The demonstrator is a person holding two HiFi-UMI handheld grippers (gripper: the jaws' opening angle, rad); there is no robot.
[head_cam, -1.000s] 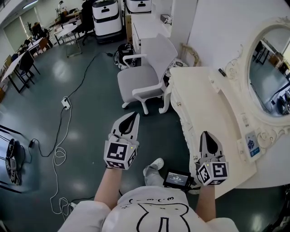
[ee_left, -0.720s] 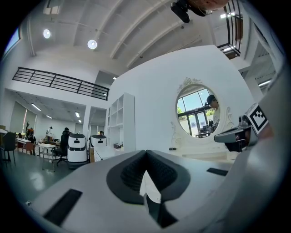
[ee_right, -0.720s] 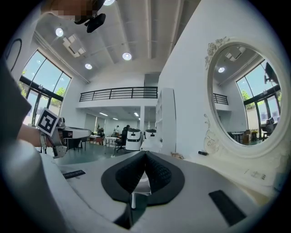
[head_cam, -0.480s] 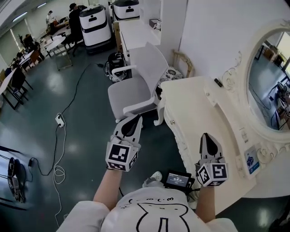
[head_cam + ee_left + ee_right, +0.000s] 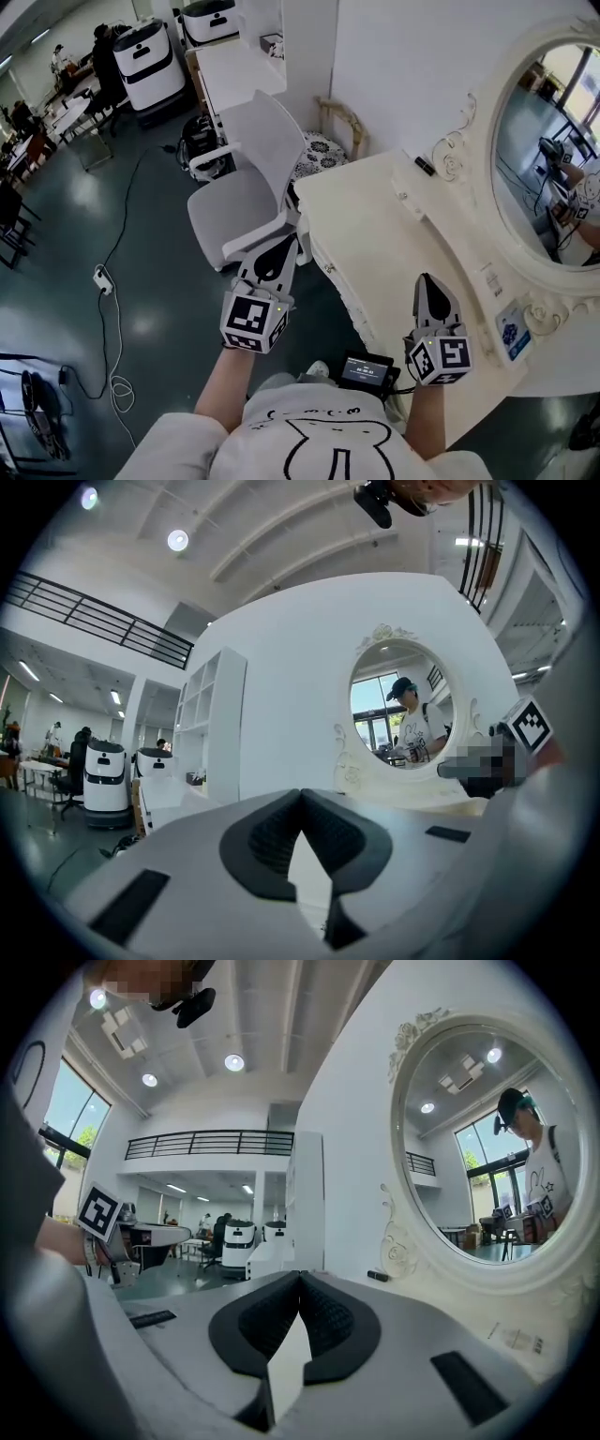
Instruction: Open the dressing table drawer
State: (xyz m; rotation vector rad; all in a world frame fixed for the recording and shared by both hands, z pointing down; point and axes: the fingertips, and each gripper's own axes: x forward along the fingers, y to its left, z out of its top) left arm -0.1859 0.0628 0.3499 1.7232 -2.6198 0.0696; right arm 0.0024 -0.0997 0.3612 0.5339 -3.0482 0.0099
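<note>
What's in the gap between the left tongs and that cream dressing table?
Nothing but a strip of bare dark floor, seen in the head view. The left tongs hang shut beside the dressing table, off its front edge.

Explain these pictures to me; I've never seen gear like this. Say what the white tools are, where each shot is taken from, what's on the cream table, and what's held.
There is no robot: a person holds a two-jaw tool in each hand, the left gripper and the right gripper; the marker cubes are part of them. The wide picture comes from a camera on the person's head, looking down. The other two come from cameras riding on each gripper, looking along its jaws. Both pairs of jaws are together with nothing between them, so nothing is held. The cream dressing table has a mirror; a small dark object lies on its back ledge and a printed card sits by the mirror frame.
</note>
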